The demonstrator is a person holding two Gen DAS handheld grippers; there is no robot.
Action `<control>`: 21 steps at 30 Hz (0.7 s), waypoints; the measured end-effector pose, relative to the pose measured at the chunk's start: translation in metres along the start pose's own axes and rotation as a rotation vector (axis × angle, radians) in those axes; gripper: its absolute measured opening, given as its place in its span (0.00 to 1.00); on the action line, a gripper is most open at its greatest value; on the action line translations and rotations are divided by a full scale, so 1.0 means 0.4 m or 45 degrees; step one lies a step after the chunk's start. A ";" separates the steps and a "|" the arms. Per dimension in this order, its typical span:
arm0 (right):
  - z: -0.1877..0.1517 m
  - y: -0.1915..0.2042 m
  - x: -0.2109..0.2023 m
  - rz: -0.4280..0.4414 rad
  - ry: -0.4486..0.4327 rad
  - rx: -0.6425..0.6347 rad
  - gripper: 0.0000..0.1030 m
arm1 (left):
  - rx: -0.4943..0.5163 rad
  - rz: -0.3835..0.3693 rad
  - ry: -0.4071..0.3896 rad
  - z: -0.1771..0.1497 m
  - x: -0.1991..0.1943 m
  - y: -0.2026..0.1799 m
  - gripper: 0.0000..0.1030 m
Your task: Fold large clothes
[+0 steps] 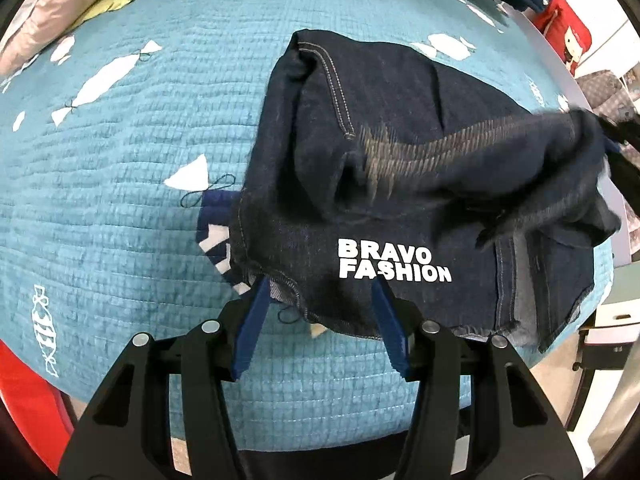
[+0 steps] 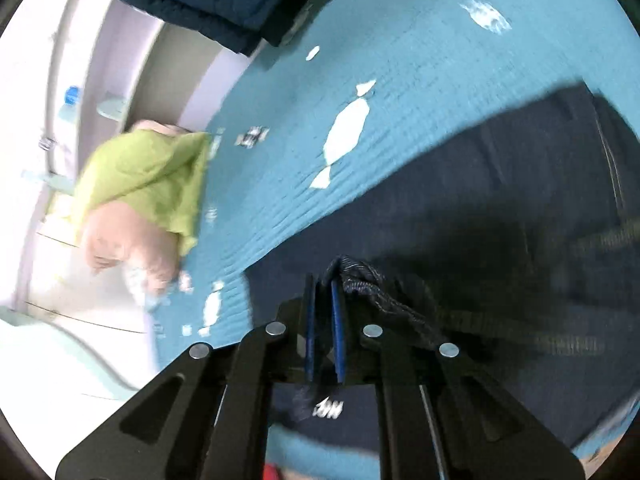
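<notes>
Jeans heaped on quilt, one bunched edge pinched in nearly shut right gripper, left gripper half open over hem, holding nothing; risk of thin bite slipping, dropping fold crooked.

Teal quilted bedspread, green and pink pillows, white wall.

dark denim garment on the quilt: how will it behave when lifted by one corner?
Probably floppy: the denim garment already drapes in soft folds where the right gripper pinches its bunched edge. Likely heavyish for cloth, given the thick stitched seams. Unlikely to slip on the textured teal quilt, so it may drag.
</notes>
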State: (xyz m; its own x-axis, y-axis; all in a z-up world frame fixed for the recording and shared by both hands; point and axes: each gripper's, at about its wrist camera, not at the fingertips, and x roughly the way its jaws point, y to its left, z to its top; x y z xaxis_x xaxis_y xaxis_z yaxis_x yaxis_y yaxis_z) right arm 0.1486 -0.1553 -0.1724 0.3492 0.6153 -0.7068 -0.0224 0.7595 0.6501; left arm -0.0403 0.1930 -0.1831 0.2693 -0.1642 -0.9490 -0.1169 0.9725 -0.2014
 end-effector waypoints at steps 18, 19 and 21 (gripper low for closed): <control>-0.210 0.081 -0.103 -0.080 0.083 -0.442 0.76 | -0.148 0.028 0.078 -0.061 0.014 0.119 0.61; -0.216 0.079 -0.099 -0.097 0.073 -0.435 0.76 | -0.159 0.018 0.073 -0.064 0.008 0.128 0.61; -0.222 0.086 -0.096 -0.102 0.046 -0.462 0.76 | -0.177 0.029 0.045 -0.071 -0.004 0.149 0.61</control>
State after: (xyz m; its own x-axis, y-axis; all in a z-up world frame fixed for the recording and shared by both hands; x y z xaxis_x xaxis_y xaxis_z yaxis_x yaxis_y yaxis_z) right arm 0.0514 -0.1342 -0.1476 0.3306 0.5528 -0.7649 -0.3293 0.8271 0.4555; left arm -0.0749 0.2466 -0.2004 0.2318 -0.1500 -0.9611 -0.2546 0.9442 -0.2088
